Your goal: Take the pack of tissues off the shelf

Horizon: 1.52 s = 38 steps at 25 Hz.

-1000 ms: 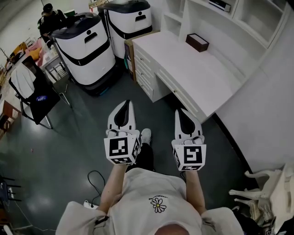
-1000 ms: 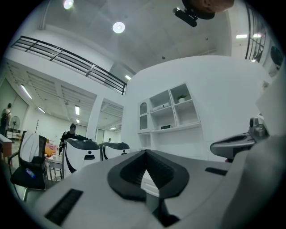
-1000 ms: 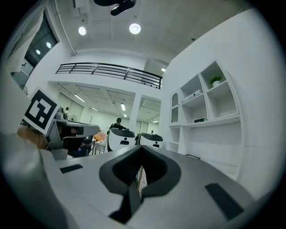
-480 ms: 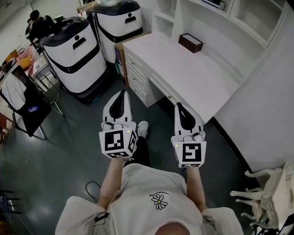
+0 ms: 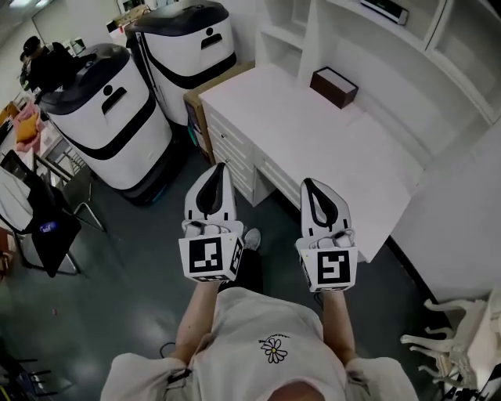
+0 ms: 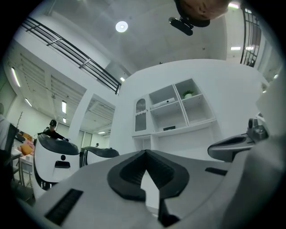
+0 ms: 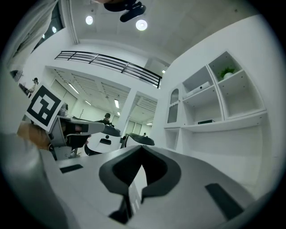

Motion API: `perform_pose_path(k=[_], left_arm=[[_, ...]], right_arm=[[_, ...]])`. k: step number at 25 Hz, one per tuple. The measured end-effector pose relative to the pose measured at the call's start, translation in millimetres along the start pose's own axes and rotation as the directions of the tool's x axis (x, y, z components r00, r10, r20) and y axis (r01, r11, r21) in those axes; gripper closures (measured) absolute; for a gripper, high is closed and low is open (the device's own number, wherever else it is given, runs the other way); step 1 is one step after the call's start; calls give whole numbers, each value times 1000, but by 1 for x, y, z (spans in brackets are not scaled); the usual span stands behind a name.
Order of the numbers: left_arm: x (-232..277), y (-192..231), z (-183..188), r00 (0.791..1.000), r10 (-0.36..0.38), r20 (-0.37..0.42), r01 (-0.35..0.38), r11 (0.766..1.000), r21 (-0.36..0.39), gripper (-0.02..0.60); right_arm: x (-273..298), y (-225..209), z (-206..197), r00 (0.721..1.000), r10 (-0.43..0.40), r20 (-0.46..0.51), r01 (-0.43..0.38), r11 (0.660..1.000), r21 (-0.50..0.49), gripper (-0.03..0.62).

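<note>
A flat pack (image 5: 384, 10) lies on an upper shelf of the white wall unit at the top right; it also shows in the left gripper view as the pack (image 6: 166, 102) and in the right gripper view as the pack (image 7: 203, 86). A dark brown box (image 5: 334, 86) stands on the white desk (image 5: 313, 145) below the shelves. My left gripper (image 5: 217, 169) and right gripper (image 5: 308, 185) are held side by side in front of the person's chest, at the desk's near edge, well short of the shelves. Both are shut and hold nothing.
Two large white-and-black robots (image 5: 106, 117) (image 5: 192, 47) stand left of the desk, with drawers (image 5: 235, 153) in its front. A chair with a dark jacket (image 5: 39, 227) is at the left and a person (image 5: 43, 63) sits far left. A white chair (image 5: 462, 333) is at the lower right.
The desk and shelves have drawn nearer and shifted toward the view's middle, while the robots slid left. Both grippers stay shut and side by side in front of the body.
</note>
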<state>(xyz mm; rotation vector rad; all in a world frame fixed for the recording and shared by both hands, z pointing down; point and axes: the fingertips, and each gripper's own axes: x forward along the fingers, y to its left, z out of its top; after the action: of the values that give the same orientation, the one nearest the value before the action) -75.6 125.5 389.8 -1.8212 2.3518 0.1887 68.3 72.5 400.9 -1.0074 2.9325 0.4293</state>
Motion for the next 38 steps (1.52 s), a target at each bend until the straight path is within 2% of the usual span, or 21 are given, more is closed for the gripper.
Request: perform_pose_path(k=[6, 11, 15, 20, 23, 30, 38], left_arm=[[132, 45, -2, 997, -81, 6, 81, 996, 38, 581], [199, 72, -10, 994, -109, -27, 111, 991, 80, 581], [218, 77, -22, 989, -141, -48, 143, 989, 44, 581], [214, 80, -23, 987, -157, -45, 156, 988, -22, 581], [213, 83, -17, 986, -159, -45, 159, 987, -19, 581], [224, 80, -2, 979, -202, -4, 202, 979, -3, 581], [263, 65, 8, 968, -249, 39, 250, 968, -26, 581]], right_arm=[[129, -39, 3, 998, -54, -20, 54, 998, 16, 591], [198, -48, 5, 994, -71, -78, 72, 997, 10, 591], [222, -48, 0, 992, -81, -99, 84, 996, 23, 591], [231, -42, 3, 994, -75, -76, 75, 997, -2, 591], [231, -35, 10, 995, -78, -61, 79, 997, 9, 591], [226, -47, 20, 990, -140, -21, 140, 990, 13, 591], [234, -91, 26, 975, -224, -10, 223, 975, -4, 591]])
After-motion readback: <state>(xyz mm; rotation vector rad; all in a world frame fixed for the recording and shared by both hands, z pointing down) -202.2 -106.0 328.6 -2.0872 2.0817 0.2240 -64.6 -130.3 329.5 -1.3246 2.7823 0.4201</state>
